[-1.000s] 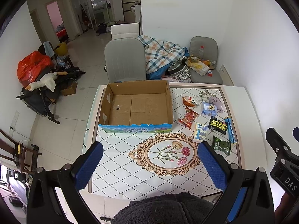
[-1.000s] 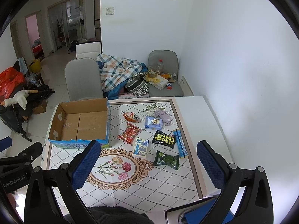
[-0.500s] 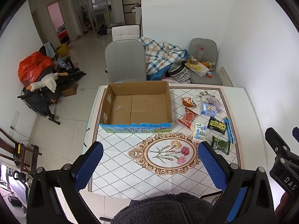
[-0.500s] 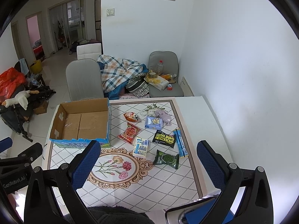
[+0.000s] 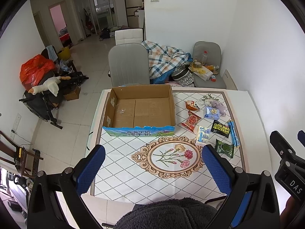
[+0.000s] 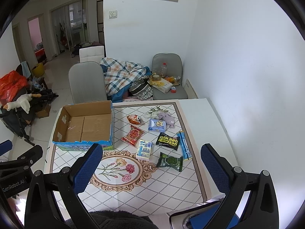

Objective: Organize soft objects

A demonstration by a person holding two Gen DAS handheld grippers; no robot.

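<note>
An open, empty cardboard box stands at the table's far left. To its right lie several soft packets: a red snack bag, a blue tissue pack, a black wipes pack, a green packet, a white-blue tissue pack, and a lilac cloth. My left gripper is open and empty, high above the table's near edge. My right gripper is open and empty, also high above the near edge.
The table has a tiled floral top. A grey chair stands behind the box, another chair with clutter at the back right, and a plaid blanket between them. A white wall runs along the right.
Both grippers have drifted slightly, so the scene sits a little lower in view. Nothing on the table has moved and both grippers stay open.
</note>
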